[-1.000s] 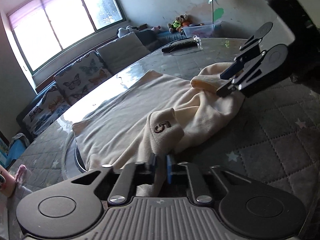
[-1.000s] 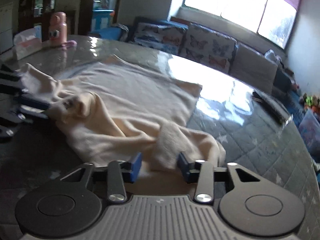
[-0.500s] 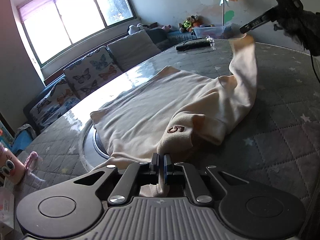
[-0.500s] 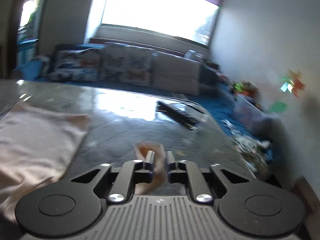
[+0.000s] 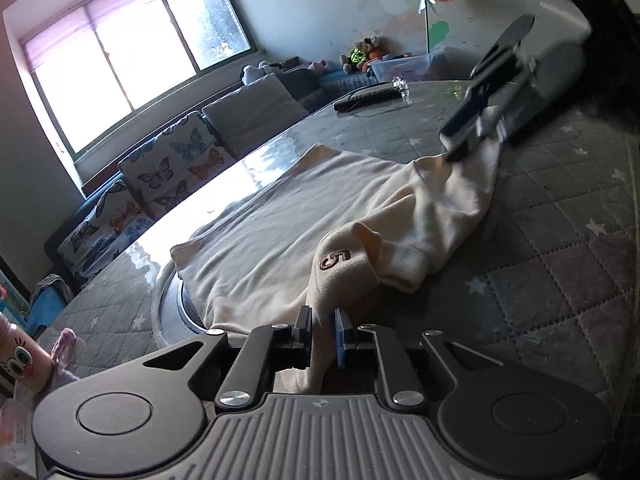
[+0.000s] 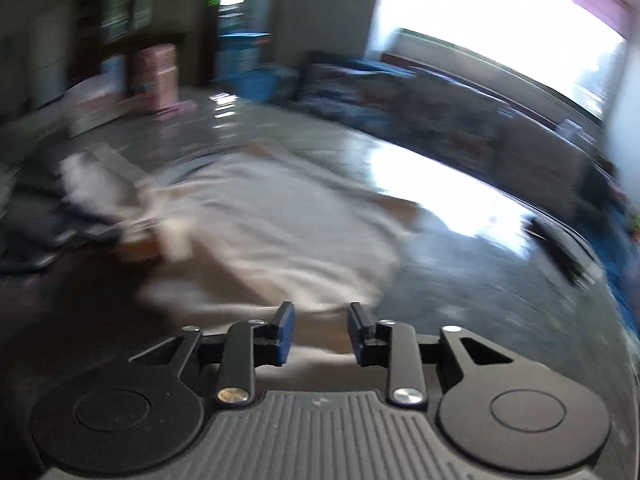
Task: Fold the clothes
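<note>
A cream sweater point(image 5: 304, 224) with a brown "5" patch lies spread on the round quilted table point(image 5: 560, 248). My left gripper point(image 5: 323, 330) is shut on the near sleeve cuff by the patch. My right gripper point(image 6: 318, 330) is open, its jaws apart above the sweater's far sleeve point(image 6: 280, 240); this view is motion-blurred. In the left wrist view the right gripper point(image 5: 472, 132) sits at the far sleeve end, which lies on the table.
A black remote point(image 5: 368, 98) lies at the table's far edge. A pink bottle point(image 5: 20, 364) stands at the left edge. A sofa with butterfly cushions point(image 5: 176, 164) runs under the window behind the table.
My right gripper lifted the far sleeve, brought it back down, and has opened, letting it go. My left gripper stays shut on the near cuff.
</note>
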Demonstrator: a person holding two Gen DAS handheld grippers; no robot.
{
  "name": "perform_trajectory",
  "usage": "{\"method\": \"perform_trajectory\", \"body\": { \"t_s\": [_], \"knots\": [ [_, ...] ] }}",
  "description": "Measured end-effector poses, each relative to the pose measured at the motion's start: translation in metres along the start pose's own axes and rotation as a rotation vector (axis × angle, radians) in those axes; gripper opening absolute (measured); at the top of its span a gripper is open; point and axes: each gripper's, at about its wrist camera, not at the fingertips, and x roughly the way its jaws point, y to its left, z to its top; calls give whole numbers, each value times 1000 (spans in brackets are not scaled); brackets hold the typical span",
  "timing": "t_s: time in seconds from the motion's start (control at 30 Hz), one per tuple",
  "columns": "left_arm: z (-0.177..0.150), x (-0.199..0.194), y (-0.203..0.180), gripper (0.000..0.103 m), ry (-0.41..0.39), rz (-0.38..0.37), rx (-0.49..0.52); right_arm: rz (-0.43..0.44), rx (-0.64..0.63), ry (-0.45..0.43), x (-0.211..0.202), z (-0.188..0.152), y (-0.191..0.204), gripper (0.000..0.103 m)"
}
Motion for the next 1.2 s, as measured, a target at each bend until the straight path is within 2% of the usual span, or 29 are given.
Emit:
{"method": "perform_trajectory", "body": {
  "t_s": [0.07, 0.17, 0.2, 0.33, 0.53, 0.57, 0.63, 0.67, 0.7, 0.9, 1.07, 1.2],
  "knots": [
    [-2, -2, -1, 18, -4, -1, 4, 43, -81, 12, 5, 2, 24, 37],
    [-4, -6, -1, 35, -15, 2, 9, 92, -168, 24, 12, 1, 54, 37],
    [-5, -8, -1, 38, -19, 3, 10, 100, -193, 23, 15, 1, 62, 37],
    [-4, -9, -7, 38, -35, -13, 28, 111, -245, 16, 25, 3, 78, 37],
    [-2, 6, -16, 38, -28, -40, 57, 119, -244, 21, 36, 4, 82, 35],
    [-3, 10, -16, 38, -17, -44, 55, 122, -238, 24, 38, 4, 82, 35],
    [-3, 17, -15, 22, 2, -44, 50, 128, -221, 26, 40, 3, 80, 27],
    [-4, 20, -14, 12, 10, -43, 47, 127, -209, 28, 41, 3, 79, 17],
    [-4, 20, -12, 10, 15, -48, 37, 121, -194, 30, 42, 4, 77, 12],
    [-7, -5, 2, 8, -21, -94, 16, 159, -152, 31, 21, 4, 62, 10],
    [-16, -31, 6, 8, -25, -151, 56, 202, -210, 48, -10, -2, 62, 10],
    [-27, -41, -6, 8, 6, -221, 118, 264, -283, 91, -28, -16, 75, 10]
  ]
}}
